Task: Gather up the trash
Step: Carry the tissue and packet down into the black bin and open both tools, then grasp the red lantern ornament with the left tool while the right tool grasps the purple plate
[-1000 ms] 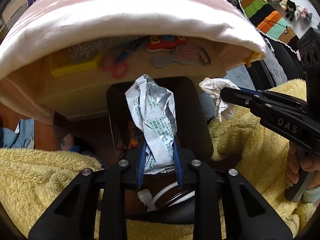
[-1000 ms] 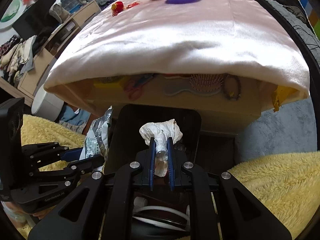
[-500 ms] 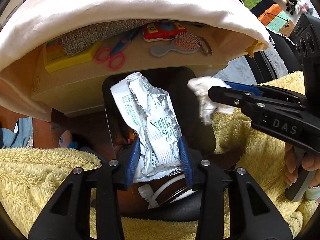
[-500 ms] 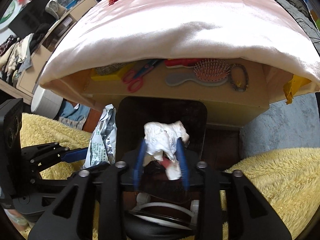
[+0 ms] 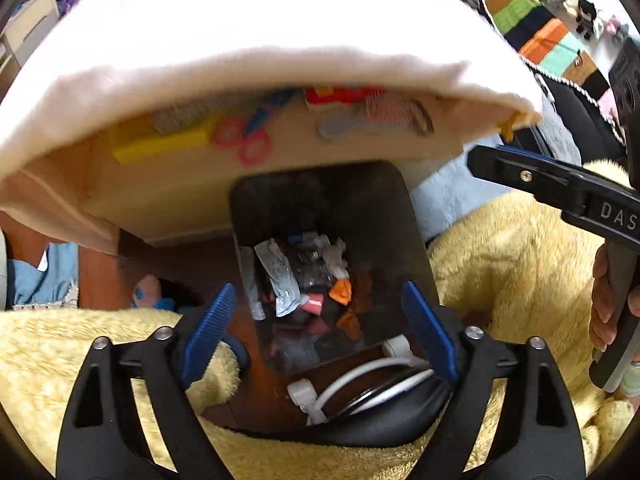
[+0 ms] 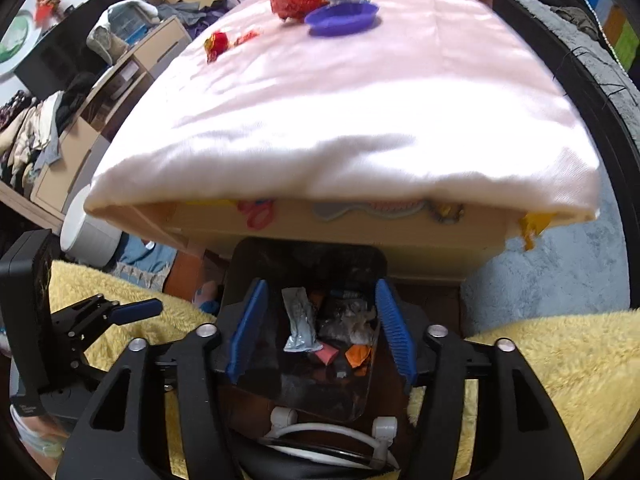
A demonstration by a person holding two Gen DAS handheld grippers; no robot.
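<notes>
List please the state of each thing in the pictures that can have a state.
left gripper: opening, nothing between the fingers
right gripper: opening, nothing between the fingers
trash bin: uncovered, holds trash
foil wrapper: lying in the bin
white tissue: crumpled, in the bin
purple dish: on the table, upright

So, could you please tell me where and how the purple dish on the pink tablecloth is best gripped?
Grip the purple dish by its near rim, coming from above with one gripper finger inside and one outside. It is shallow, wide and upright, so the thin raised rim looks the likeliest hold; crumpled trash crowds its far side.
</notes>
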